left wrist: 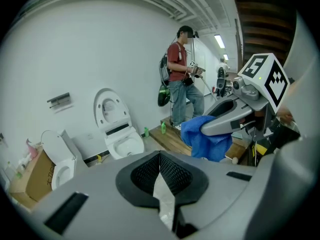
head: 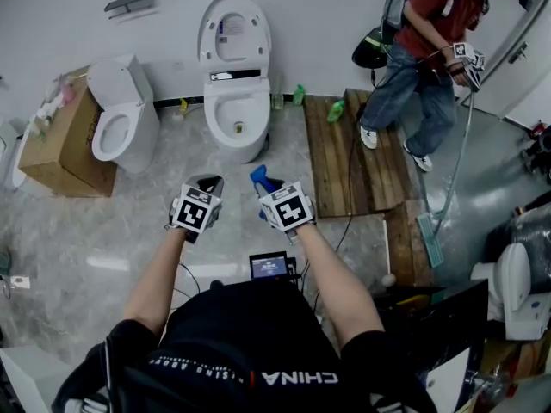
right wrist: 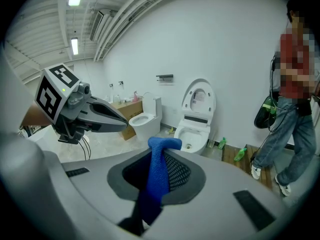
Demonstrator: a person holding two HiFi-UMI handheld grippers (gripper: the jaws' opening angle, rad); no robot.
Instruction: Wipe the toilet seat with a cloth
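The left claw (left wrist: 160, 158) is fully closed, its two ribbed pads meeting tip to tip with nothing between them. The right claw (right wrist: 159, 151) is clamped on a blue cloth (right wrist: 156, 181). The cloth runs up the gap between its pads, and a short end folds over past the tips. From the left gripper view, the rest of the cloth hangs in a loose bunch under the right claw.

In the head view both claws are held side by side in front of the person, above the grey marbled floor (head: 129, 239). They point toward a white toilet (head: 237, 114) that stands against the wall with its lid raised. The cloth is well apart from that toilet. A second white toilet (head: 120, 123) stands to its left, just beside a cardboard box (head: 60, 149). To the right lies a wooden pallet (head: 362, 157) with a green bottle (head: 336, 111) at its edge. Another person (head: 426, 54) in a red top and jeans stands on the pallet.
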